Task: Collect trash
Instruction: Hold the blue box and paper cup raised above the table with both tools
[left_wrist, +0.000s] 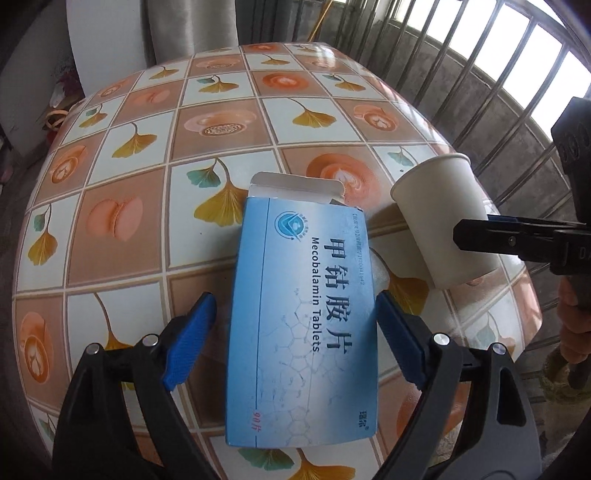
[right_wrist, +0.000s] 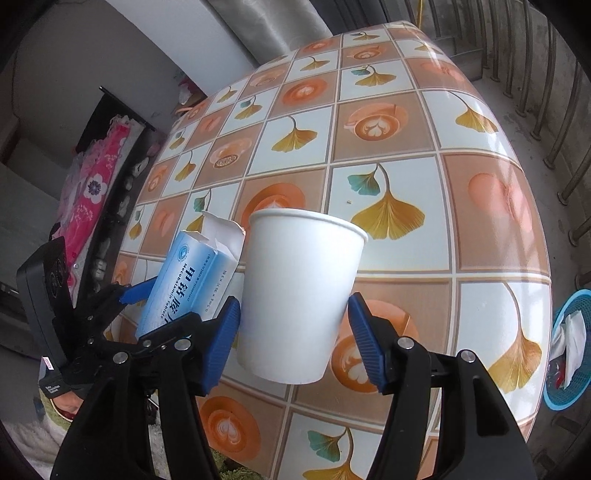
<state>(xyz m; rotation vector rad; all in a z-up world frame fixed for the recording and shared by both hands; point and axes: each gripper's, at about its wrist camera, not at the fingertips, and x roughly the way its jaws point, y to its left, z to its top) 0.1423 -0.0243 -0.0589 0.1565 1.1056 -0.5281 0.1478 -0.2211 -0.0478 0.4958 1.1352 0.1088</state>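
Ginkgo-patterned table (left_wrist: 221, 122): my left gripper (left_wrist: 295, 339) stands wide, its pads flanking the Mecobalamin tablet box (left_wrist: 303, 317); whether they touch I cannot tell. Right of the box, my right gripper (right_wrist: 293, 328) clasps the paper cup (right_wrist: 299, 291). Beyond the table's right edge sits a blue basket (right_wrist: 576, 302).

The tablet box (left_wrist: 301, 317) sits between the fingers of the left gripper (left_wrist: 291, 343), above the table (left_wrist: 147, 206). To its right, the paper cup (right_wrist: 301, 291) sits between the fingers of the right gripper (right_wrist: 291, 343). A basket (right_wrist: 570, 347) stands beyond the table's right edge, lower down.
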